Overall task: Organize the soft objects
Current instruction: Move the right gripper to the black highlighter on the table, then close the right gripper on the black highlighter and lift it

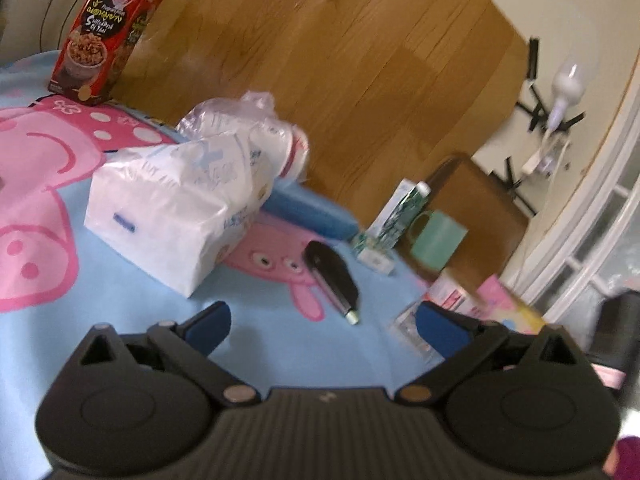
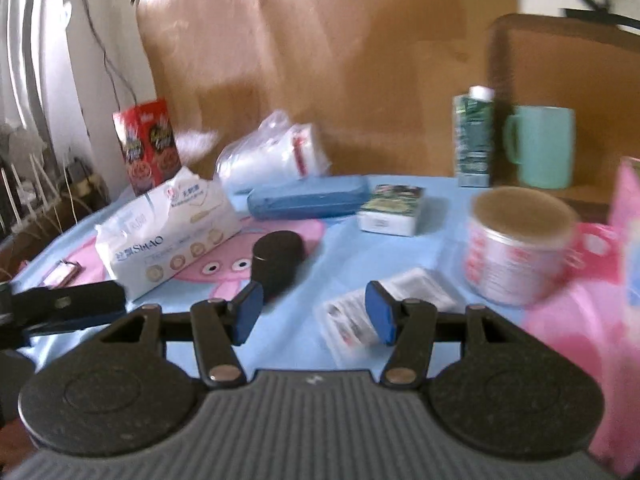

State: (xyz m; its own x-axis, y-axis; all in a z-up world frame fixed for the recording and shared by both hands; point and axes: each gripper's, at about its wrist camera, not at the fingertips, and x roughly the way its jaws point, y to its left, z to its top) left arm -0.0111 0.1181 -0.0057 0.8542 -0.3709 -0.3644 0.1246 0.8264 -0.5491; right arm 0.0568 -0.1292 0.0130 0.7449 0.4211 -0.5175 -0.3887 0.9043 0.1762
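Observation:
A large white tissue pack lies on the blue cartoon cloth, left of centre. Behind it slumps a clear plastic bag of white goods. A small green-printed tissue pack lies further right. Flat clear packets rest on the cloth close by. My left gripper is open and holds nothing, short of the large pack. My right gripper is open over bare cloth, its right pad in front of the packets. The left gripper's black finger shows at the right wrist view's left edge.
A black cylinder, a blue case, a red cereal box, a green carton, a mint mug and a pink-handled tin share the cloth. A wooden board stands behind.

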